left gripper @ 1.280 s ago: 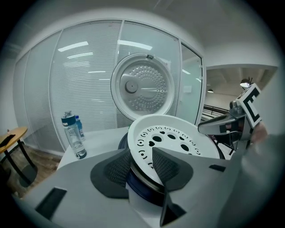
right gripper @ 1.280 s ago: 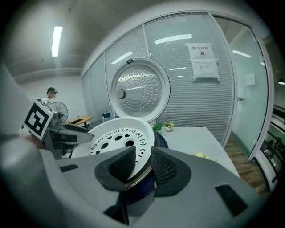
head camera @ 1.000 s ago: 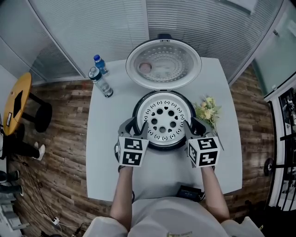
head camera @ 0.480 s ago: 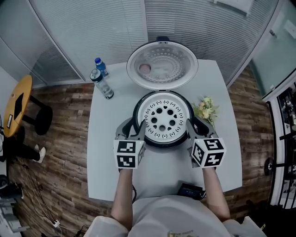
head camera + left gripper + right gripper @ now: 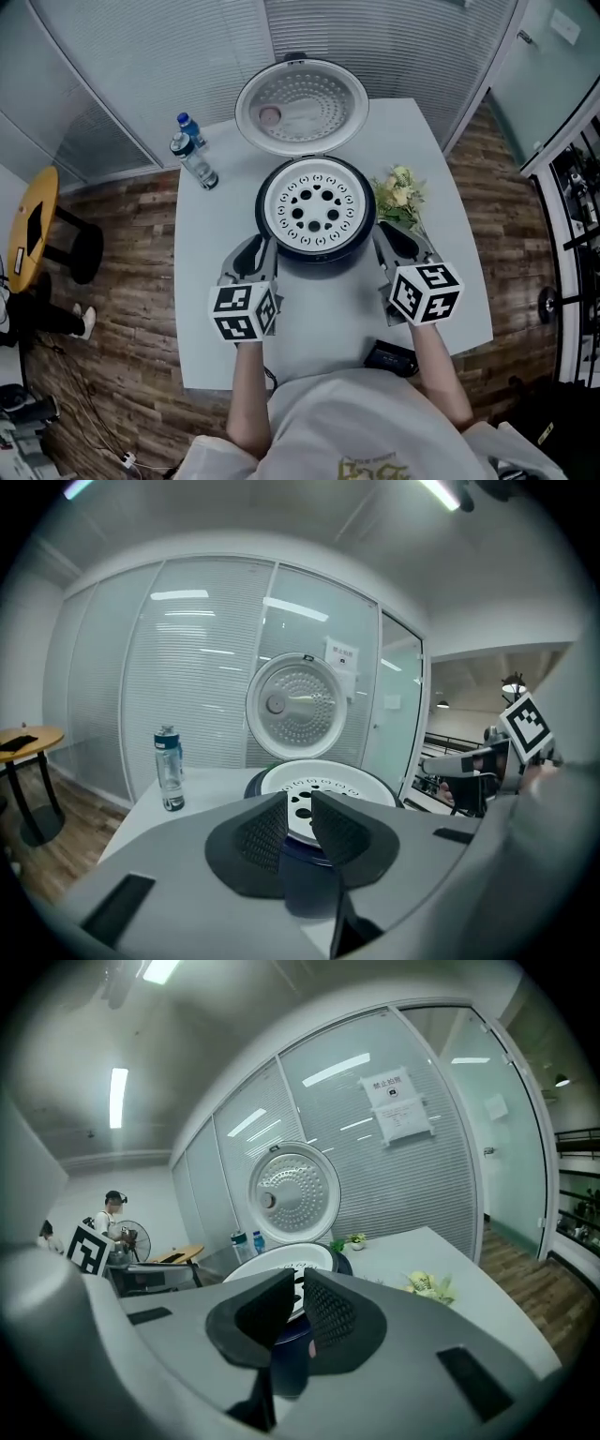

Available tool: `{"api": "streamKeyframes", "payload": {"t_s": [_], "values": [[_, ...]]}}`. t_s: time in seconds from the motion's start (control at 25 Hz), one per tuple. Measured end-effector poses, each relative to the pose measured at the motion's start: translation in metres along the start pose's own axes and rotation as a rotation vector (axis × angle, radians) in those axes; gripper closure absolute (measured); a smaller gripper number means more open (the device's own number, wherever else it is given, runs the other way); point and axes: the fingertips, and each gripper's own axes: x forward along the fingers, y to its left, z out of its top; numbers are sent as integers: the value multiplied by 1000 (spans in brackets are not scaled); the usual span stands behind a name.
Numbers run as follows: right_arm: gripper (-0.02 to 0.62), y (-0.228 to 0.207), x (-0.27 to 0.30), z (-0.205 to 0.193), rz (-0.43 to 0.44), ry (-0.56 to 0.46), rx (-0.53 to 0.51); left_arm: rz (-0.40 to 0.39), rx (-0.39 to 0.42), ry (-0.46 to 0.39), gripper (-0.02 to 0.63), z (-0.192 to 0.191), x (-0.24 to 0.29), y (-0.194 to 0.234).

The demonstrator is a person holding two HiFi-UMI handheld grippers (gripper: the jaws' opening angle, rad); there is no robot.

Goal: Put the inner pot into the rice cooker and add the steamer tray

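Note:
The rice cooker (image 5: pixel 317 251) stands mid-table with its round lid (image 5: pixel 300 101) tipped open behind it. The white steamer tray (image 5: pixel 315 208), full of holes, sits in its mouth and hides whatever is under it. My left gripper (image 5: pixel 262 247) hovers off the cooker's front left, my right gripper (image 5: pixel 382 234) off its front right, neither touching it. Both pairs of jaws have just been closing with nothing between them. In the left gripper view the left gripper (image 5: pixel 300 803) keeps a small gap, with the tray (image 5: pixel 323 780) beyond. The right gripper (image 5: pixel 298 1283) shows only a narrow slit.
Two water bottles (image 5: pixel 194 161) stand at the table's back left. A bunch of flowers (image 5: pixel 398 197) lies right of the cooker. A small black device (image 5: pixel 389 356) sits at the white table's (image 5: pixel 319 314) front edge. A yellow round table (image 5: pixel 33 225) stands on the floor, far left.
Both grippers have drawn back from the cooker's sides toward the person and risen a little. Their jaws have narrowed. The tray stays in the cooker.

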Motion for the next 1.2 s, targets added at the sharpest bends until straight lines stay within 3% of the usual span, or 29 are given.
{"api": "streamKeyframes", "payload": {"t_s": [0.16, 0.4, 1.2], "values": [[563, 9, -20, -16, 14, -8, 6, -18, -44, -51, 563, -5, -23, -13], [577, 13, -31, -26, 27, 11, 19, -20, -68, -48, 584, -12, -37, -16], [578, 30, -39, -34, 41, 47, -18, -58, -112, -22, 592, -29, -55, -13]]}}
